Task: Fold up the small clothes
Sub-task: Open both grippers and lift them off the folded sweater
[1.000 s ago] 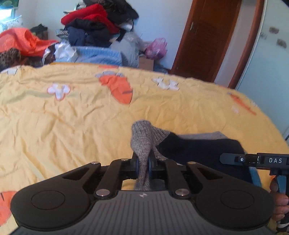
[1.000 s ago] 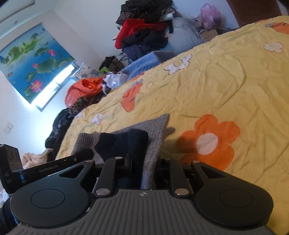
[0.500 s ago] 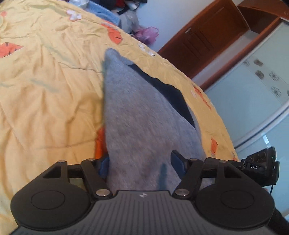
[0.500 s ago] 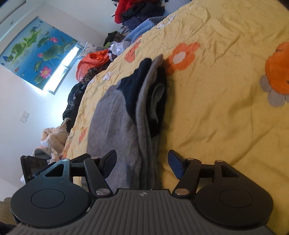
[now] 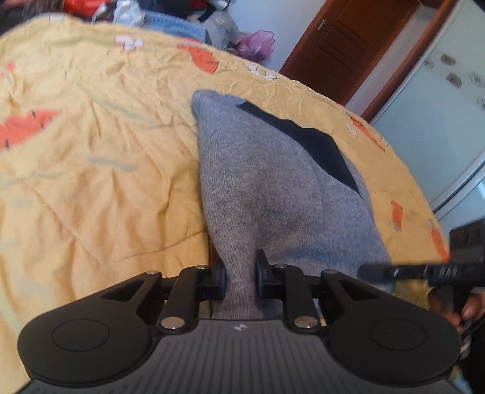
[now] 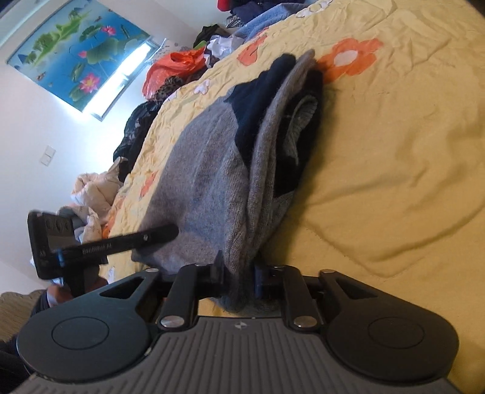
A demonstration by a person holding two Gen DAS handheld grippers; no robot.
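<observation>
Half a second earlier both pairs of jaws had been spread wide around the garment; now each was seen closed on a bunched fold of its grey knit. The left gripper was clamped on the near edge, and the right gripper was clamped likewise on the thick layered edge nearest it. A second before that, both had also been gripping cloth, so a release and a fresh grasp were judged to have been made. From this it was inferred that one fold had been laid down and that the edge had been taken up again for a further fold.

The garment was lying on the yellow bed cover, already doubled over on itself: grey and dark navy layers were seen stacked along its side in the right wrist view. Its long axis was run away from both grippers, from the pinched near edge to a narrow far end pointed up the bed towards the clothes pile. In the left wrist view the far tip was seen rounded, with a navy panel exposed on its right side. The right gripper was visible beside it at the frame edge.
</observation>
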